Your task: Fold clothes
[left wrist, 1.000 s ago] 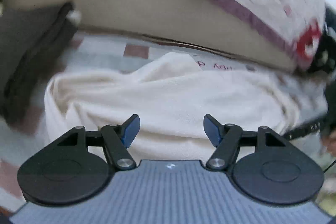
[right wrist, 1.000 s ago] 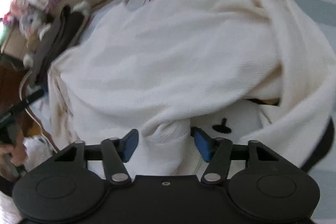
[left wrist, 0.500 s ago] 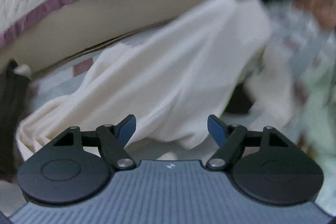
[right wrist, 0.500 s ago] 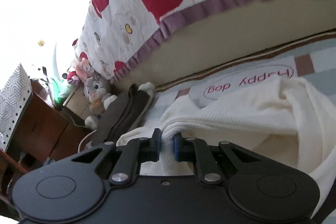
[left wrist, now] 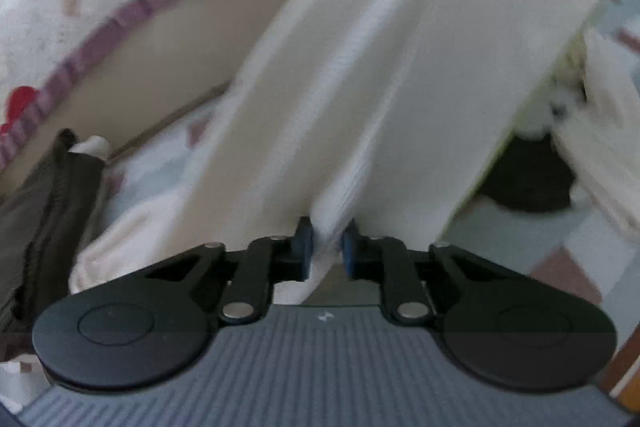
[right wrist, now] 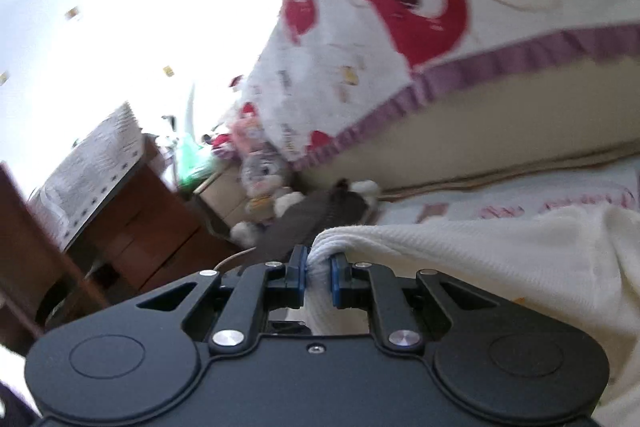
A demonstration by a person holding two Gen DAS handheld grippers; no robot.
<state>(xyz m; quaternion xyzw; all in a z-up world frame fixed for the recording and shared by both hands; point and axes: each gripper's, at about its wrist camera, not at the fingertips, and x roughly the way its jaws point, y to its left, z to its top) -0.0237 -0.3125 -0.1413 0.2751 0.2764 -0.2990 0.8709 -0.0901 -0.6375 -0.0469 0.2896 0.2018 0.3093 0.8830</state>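
The left gripper and the right gripper each pinch a bunched edge of the cream knitted garment, which fills the centre and upper right of the left view; two holds probably serve to lift and spread it for folding. Below it lies a patterned mat, beside a bed with a red-printed quilt. At lower left, a wooden cabinet stands.

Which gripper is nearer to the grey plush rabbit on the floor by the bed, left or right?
Right, as far as the views show. The right gripper, shut on the cream garment, points toward the plush rabbit ahead. The left gripper pinches the same garment, with no rabbit in its view.
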